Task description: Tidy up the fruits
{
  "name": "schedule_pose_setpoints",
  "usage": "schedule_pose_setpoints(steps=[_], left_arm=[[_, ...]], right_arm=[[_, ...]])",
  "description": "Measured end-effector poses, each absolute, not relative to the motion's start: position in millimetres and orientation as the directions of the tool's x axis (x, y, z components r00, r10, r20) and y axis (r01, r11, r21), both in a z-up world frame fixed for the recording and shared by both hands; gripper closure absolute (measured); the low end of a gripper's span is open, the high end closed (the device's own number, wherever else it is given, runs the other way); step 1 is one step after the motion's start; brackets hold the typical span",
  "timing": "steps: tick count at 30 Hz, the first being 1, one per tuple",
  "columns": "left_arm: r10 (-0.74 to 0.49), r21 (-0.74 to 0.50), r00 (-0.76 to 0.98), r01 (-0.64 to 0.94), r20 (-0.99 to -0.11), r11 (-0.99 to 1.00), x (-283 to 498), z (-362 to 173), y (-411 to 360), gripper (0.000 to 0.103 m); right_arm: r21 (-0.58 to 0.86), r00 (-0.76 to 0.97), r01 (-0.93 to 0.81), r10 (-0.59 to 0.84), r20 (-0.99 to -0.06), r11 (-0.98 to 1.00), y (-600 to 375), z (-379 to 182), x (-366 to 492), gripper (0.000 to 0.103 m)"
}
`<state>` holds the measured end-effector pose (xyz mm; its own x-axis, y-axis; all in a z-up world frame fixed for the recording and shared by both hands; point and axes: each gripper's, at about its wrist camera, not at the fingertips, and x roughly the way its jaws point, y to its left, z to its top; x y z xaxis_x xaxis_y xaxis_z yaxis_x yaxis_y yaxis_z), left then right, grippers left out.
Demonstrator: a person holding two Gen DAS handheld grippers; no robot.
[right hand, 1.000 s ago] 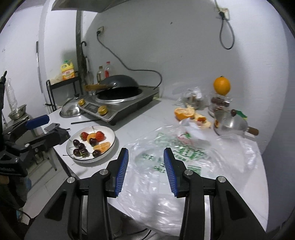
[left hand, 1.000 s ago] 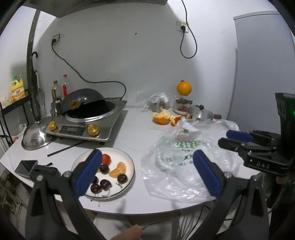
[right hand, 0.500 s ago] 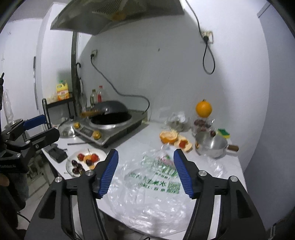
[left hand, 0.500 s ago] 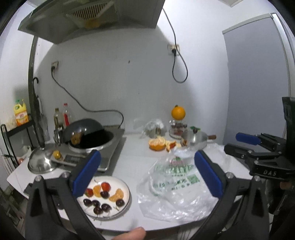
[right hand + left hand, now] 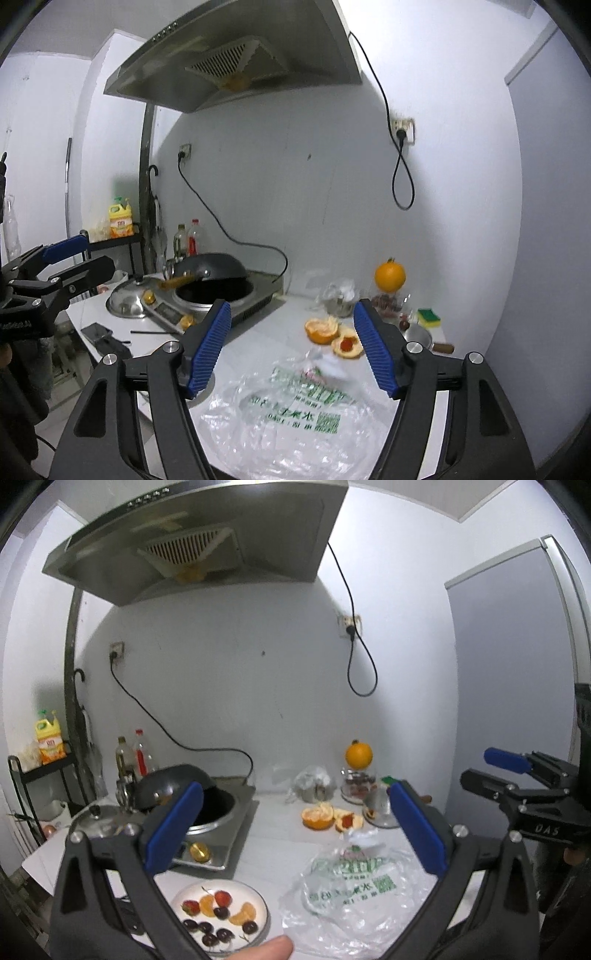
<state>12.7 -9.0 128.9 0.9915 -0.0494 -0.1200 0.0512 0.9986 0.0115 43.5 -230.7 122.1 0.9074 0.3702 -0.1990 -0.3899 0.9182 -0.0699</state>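
Note:
A white plate [image 5: 263,901] with cherries, strawberries and orange segments sits at the counter's near edge. Right of it lies a crumpled clear plastic bag [image 5: 351,886] [image 5: 288,417]. Behind the bag are an open orange peel [image 5: 317,818] [image 5: 321,330] and a whole orange [image 5: 358,755] [image 5: 390,276] on a jar. My left gripper [image 5: 295,788] [image 5: 98,253] hangs open above the plate and bag, holding nothing. The right gripper [image 5: 291,304] [image 5: 480,766] hovers over the bag, its jaws opening with nothing between them. In the right wrist view the plate is hidden.
An induction cooker with a dark wok [image 5: 210,812] stands at the back left, a steel lid [image 5: 127,301] beside it. A small steel pot [image 5: 417,334] and a sponge [image 5: 428,317] sit at the right. A range hood [image 5: 199,539] hangs overhead. A thumb [image 5: 266,949] shows at the bottom.
Both grippers have risen and tipped up, so the counter sank in both views and the range hood came into sight. The right jaws have spread wider.

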Motion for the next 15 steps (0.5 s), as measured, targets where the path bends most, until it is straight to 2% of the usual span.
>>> schedule_pose_setpoints(steps=[8, 15], left_arm=[[0.018, 0.066, 0.997, -0.013, -0.079, 0.998, 7, 152, -12, 0.001], [0.01, 0.025, 0.998, -0.009, -0.063, 1.0, 5, 161, -3, 0.001]], right_arm=[[-0.045, 0.924, -0.361, 0.351, -0.152, 0.932, -236, 149, 44, 0.026], [-0.069, 0.924, -0.361, 0.346, -0.16, 0.93, -229, 153, 43, 0.026]])
